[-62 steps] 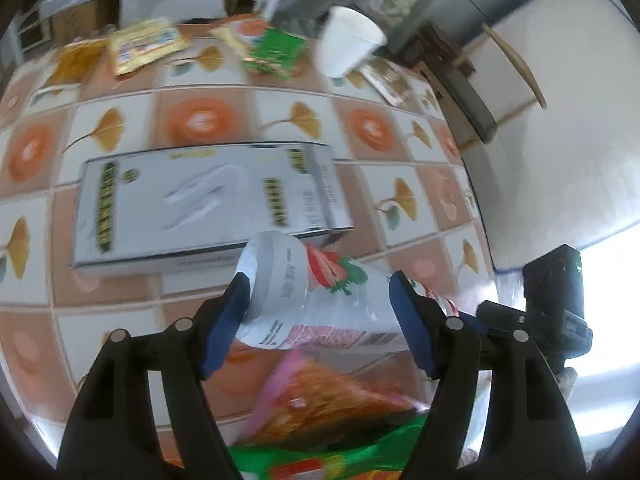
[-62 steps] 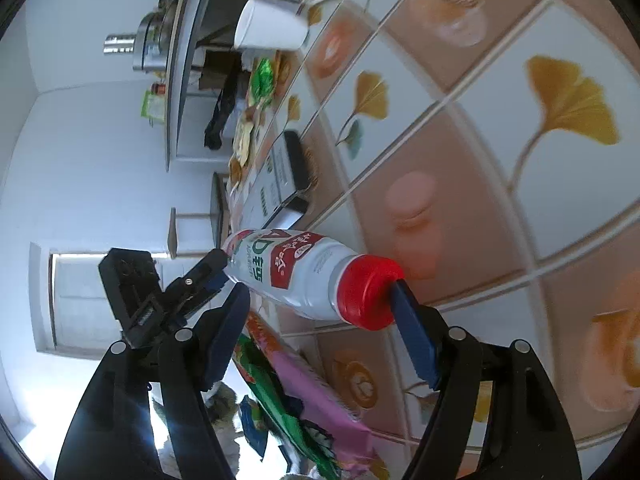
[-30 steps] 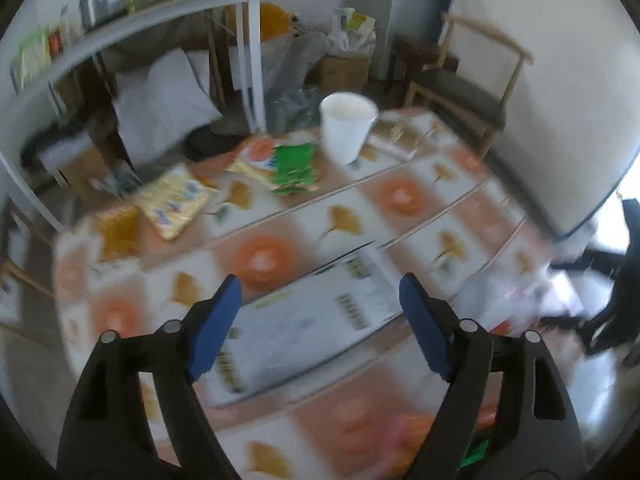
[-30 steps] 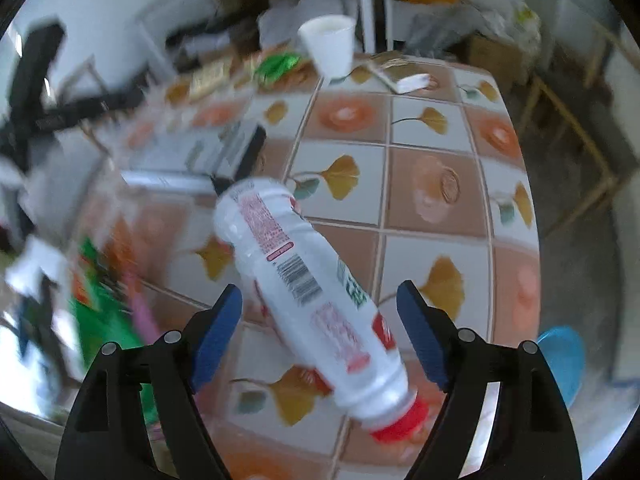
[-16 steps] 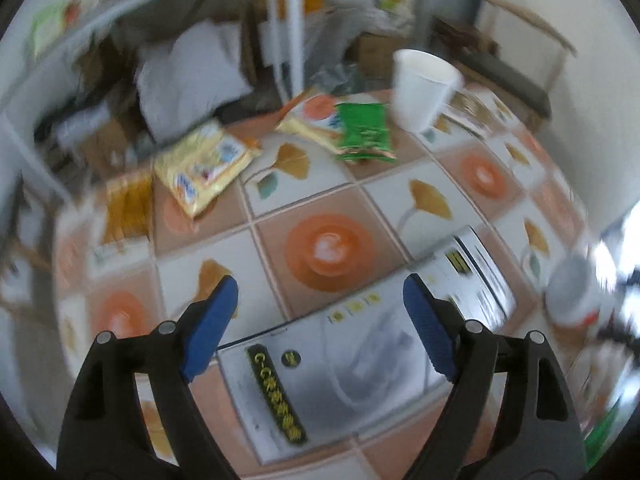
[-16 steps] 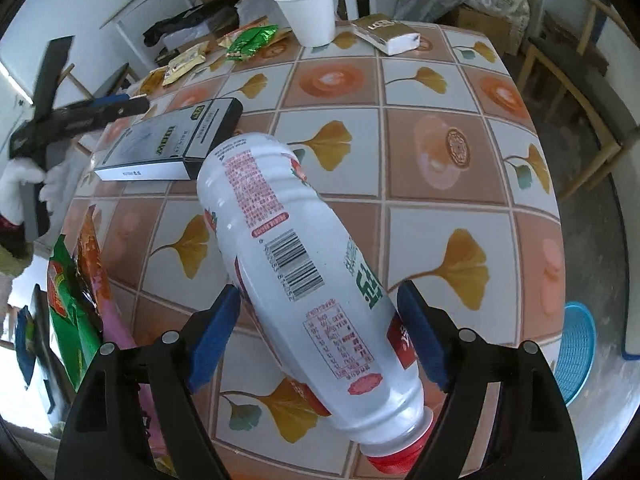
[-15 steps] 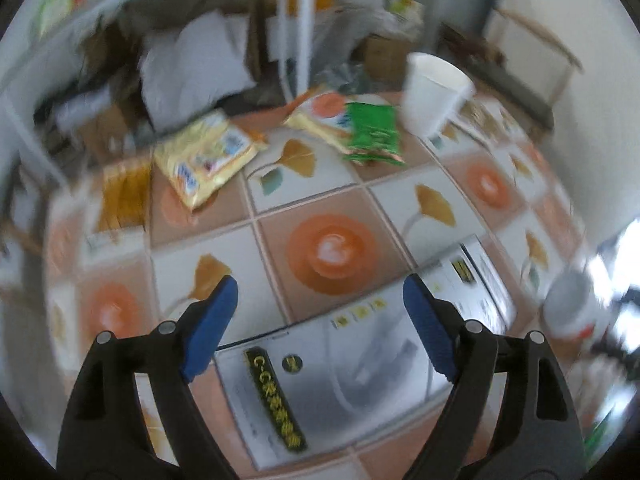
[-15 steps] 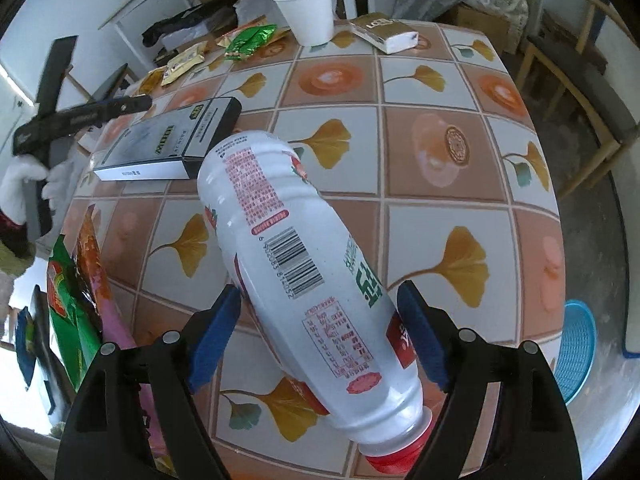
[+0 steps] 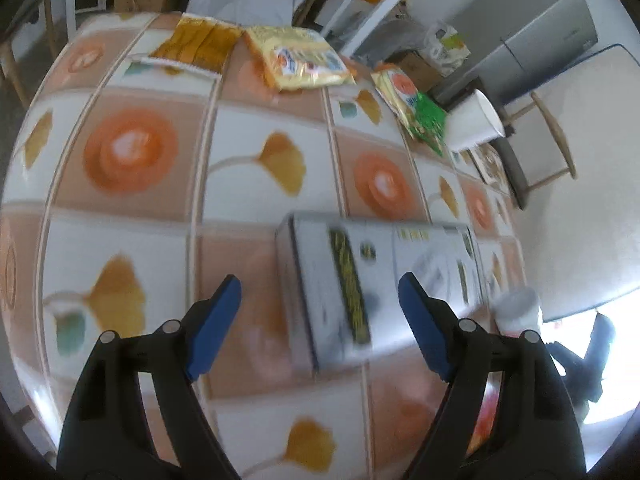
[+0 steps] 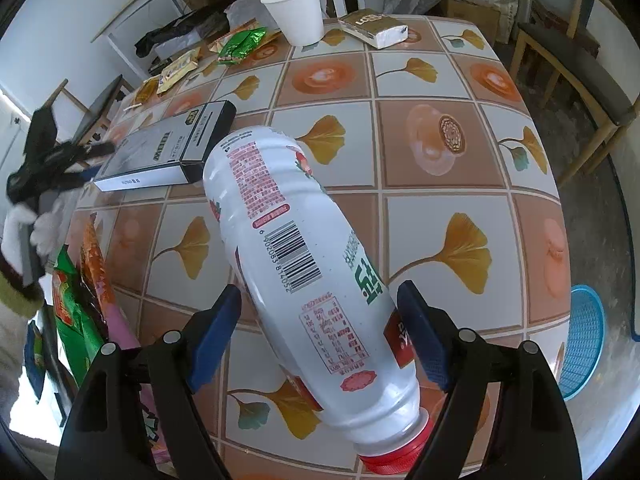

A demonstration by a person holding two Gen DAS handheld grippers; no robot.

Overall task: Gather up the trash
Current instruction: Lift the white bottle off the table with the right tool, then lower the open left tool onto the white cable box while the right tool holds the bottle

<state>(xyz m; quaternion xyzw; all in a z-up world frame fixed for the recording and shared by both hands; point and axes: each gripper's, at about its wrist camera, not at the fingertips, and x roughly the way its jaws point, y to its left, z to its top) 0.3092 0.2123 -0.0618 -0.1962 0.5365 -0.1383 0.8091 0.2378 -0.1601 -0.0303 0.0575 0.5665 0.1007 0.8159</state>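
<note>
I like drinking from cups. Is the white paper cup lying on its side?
No, the white paper cup stands upright on the table.

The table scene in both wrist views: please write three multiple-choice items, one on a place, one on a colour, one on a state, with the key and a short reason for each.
1. Where is the white paper cup?
A. at the table's far edge, beside the green wrapper
B. on the grey box
C. on the floor

2. What colour is the cap of the bottle?
A. blue
B. red
C. white

3. How is the left gripper?
A. shut on the box
B. shut on a wrapper
C. open, holding nothing

Key: 1 A, it stands upright there; 2 B, red shows at the bottle's near end; 3 C, its fingers are wide apart above the table.
</note>
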